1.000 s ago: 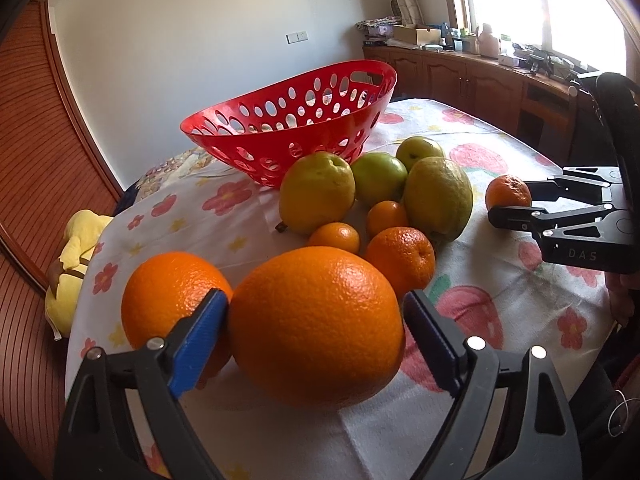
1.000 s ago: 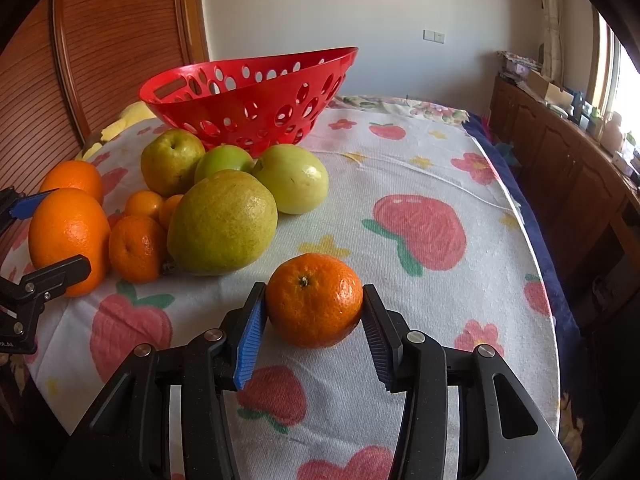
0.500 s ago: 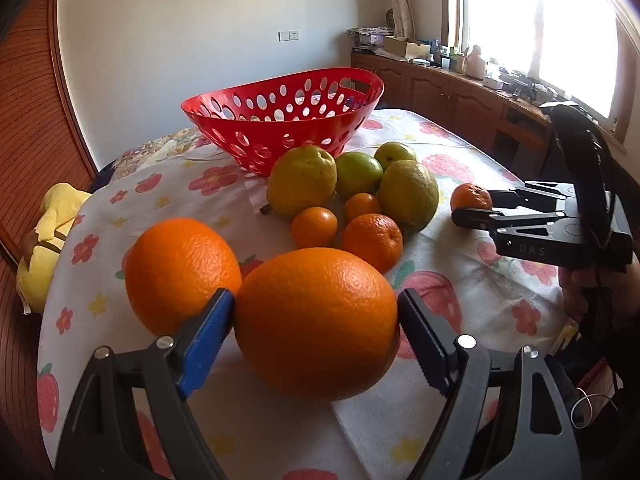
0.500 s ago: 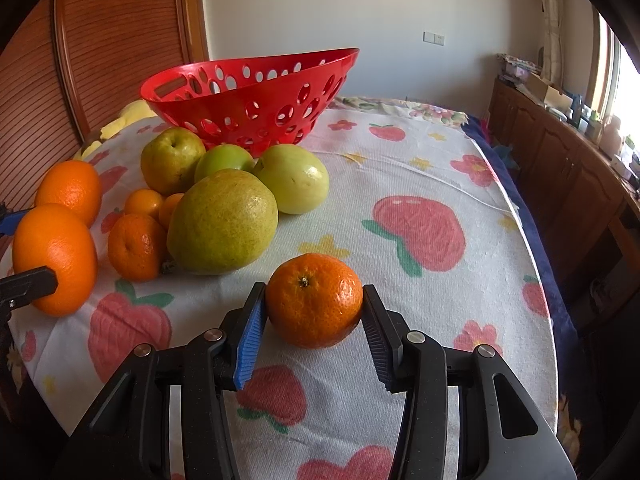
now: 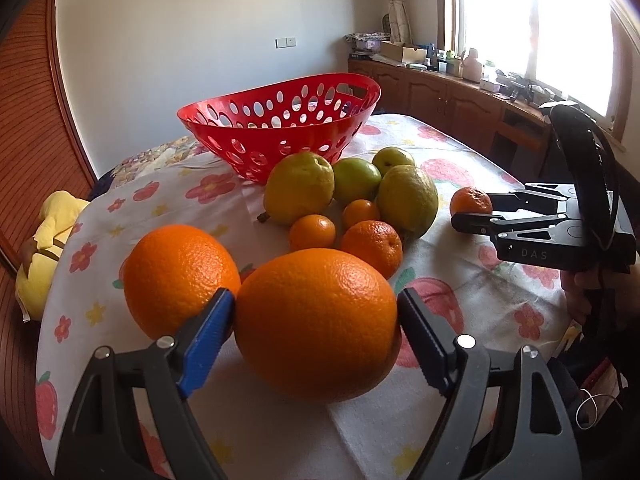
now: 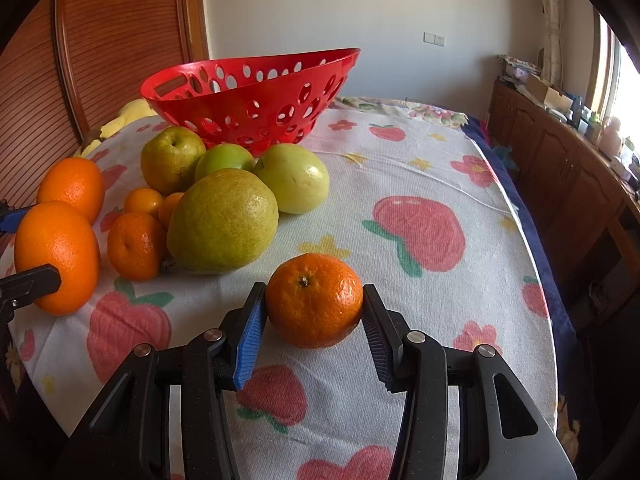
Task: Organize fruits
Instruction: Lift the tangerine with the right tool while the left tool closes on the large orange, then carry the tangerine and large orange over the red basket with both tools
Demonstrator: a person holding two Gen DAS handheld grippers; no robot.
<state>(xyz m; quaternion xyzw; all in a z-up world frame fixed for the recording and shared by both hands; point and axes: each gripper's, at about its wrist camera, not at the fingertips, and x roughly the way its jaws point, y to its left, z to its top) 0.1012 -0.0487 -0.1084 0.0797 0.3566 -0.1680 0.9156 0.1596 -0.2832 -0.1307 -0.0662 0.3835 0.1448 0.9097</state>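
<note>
My left gripper (image 5: 316, 300) is shut on a large orange (image 5: 316, 324) at the near edge of the table, both pads against its sides. A second large orange (image 5: 176, 276) sits just left of it, touching the blue pad. My right gripper (image 6: 314, 300) is shut on a tangerine (image 6: 314, 300) that rests on the cloth, and it also shows at the right of the left wrist view, right gripper (image 5: 476, 210). Behind stands the empty red perforated basket (image 5: 280, 140). In front of the basket lie pears (image 6: 222, 220), green apples (image 6: 294, 178) and small tangerines (image 6: 136, 246).
The table carries a white cloth (image 6: 400, 184) printed with fruit and flowers. A yellow soft toy (image 5: 44, 240) lies off its left edge by a wooden wall. Wooden cabinets (image 6: 560, 160) under a bright window run along the right. A hand (image 5: 580, 292) grips the right tool.
The left gripper's jaws have narrowed onto the large orange, and its view has rolled to a more level one. The right gripper and its tangerine have not moved.
</note>
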